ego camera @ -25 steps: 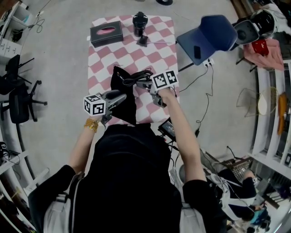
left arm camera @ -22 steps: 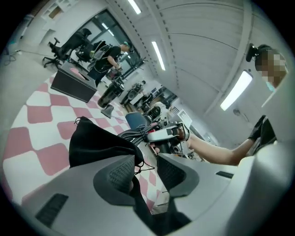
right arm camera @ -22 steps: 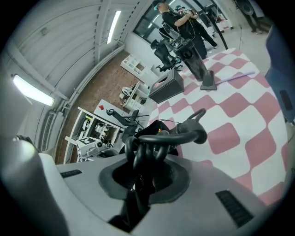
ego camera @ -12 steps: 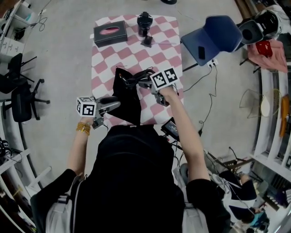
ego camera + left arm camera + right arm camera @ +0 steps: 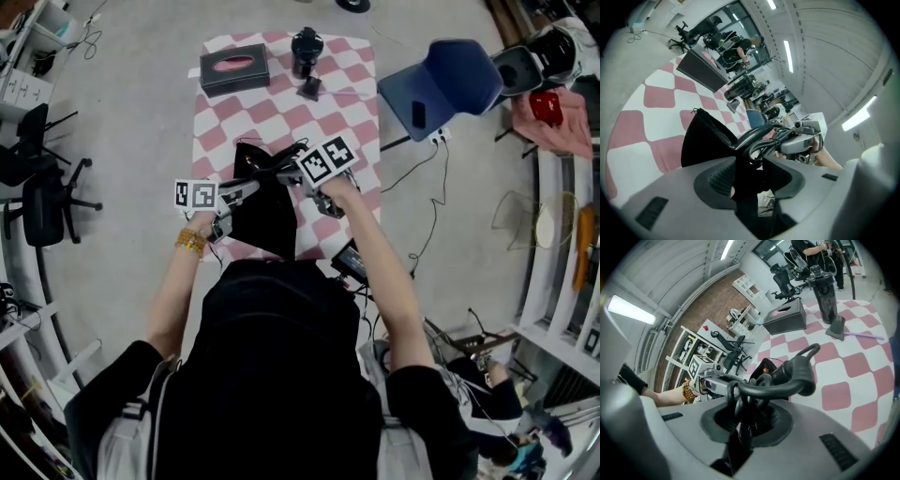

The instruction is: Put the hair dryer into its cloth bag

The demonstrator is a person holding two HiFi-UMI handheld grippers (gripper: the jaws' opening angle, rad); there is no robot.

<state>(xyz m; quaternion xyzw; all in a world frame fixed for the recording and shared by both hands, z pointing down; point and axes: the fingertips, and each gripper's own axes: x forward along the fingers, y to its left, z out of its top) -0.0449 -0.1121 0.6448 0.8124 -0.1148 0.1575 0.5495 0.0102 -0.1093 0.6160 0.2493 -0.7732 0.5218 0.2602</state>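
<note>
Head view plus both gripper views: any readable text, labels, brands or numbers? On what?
No text can be read in any view.
Marker cubes: black-and-white square patterns only, no letters or digits.
Box: dark with a pink oval on top; any print is too small to read.
Background shelves: too small and blurred to read.

Open across mid tabletop (image 5: 272, 117), between bag (image 5: 262, 211) and far edge. Blocked at far edge by grey box (image 5: 234, 69) and upright dark cylinder (image 5: 306, 47). Crowded nearside by bag, cord (image 5: 792, 378).
</note>
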